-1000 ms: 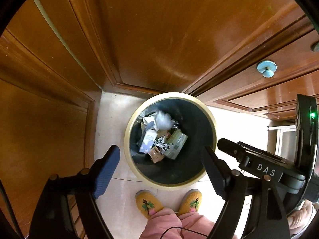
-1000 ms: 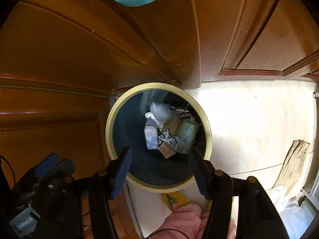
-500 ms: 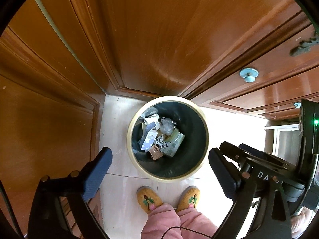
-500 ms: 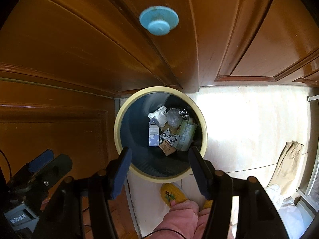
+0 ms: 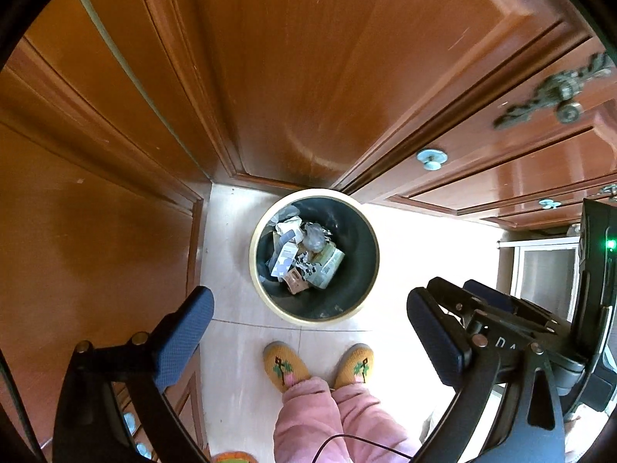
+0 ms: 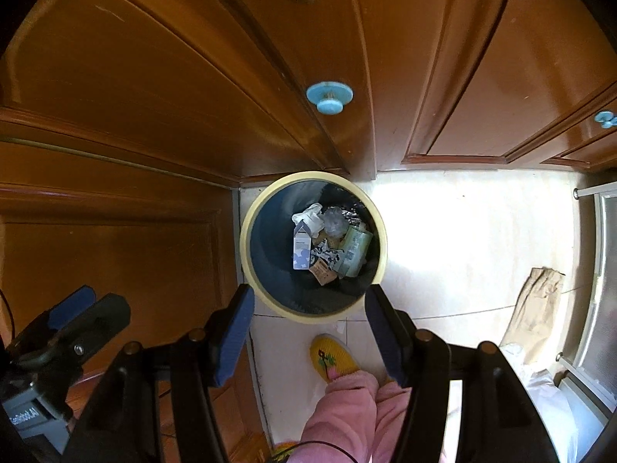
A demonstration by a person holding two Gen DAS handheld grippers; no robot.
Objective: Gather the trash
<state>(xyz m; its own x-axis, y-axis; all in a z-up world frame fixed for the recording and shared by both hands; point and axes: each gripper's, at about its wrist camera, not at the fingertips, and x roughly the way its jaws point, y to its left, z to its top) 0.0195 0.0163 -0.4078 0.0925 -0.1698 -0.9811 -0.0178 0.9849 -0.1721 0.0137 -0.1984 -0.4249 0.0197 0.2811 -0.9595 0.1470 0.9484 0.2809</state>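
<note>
I see wooden cabinet doors (image 5: 308, 77) behind | blue knob (image 6: 329, 96) on one | yellow slippers (image 5: 285, 362) on pale tile floor (image 6: 462, 231) | brown paper bag (image 6: 536, 308) right

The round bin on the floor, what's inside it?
The bin holds a small white-and-blue carton, crumpled white paper, a clear plastic wad and a green package. Whatever lies beneath them is covered.

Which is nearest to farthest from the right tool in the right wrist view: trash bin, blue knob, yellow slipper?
1. Yellow slipper, on the floor just beyond the right tool.
2. Trash bin, on the floor ahead.
3. Blue knob, up on the wooden door.
</note>
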